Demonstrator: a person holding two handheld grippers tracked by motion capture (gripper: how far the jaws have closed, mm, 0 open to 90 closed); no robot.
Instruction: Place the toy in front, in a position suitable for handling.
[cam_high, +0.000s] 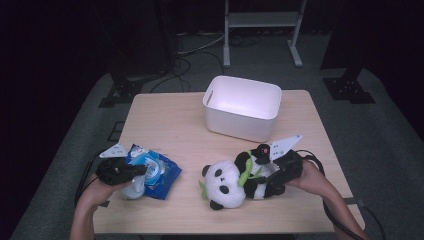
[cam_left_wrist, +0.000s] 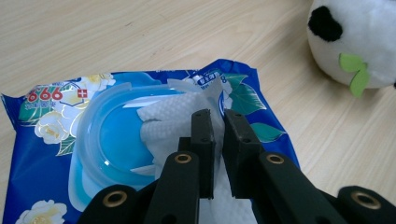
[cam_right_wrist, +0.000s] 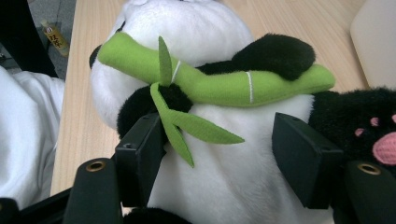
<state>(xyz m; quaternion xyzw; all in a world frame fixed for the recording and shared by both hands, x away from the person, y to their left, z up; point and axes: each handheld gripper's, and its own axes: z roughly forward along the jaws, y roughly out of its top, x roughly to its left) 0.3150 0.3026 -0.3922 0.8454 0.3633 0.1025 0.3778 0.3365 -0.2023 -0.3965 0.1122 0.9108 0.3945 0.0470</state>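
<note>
The left tool is clenched on a white wet wipe that sticks up out of a blue wet-wipe pack. No earlier state can be read here. The pack lies flat at the near left of the worktop, its long axis running across the left gripper view, flip lid open. In the high view the left tool and the hand behind it cover part of the pack.

The right tool grasps the white belly of a plush panda, a jaw pressed in on either flank. The panda lies on its back at the near right, head toward the pack, feet toward the right hand. A green bamboo stalk crosses its chest. The right tool hides the panda's lower body.

A white bin stands at the far edge, well apart from both.
</note>
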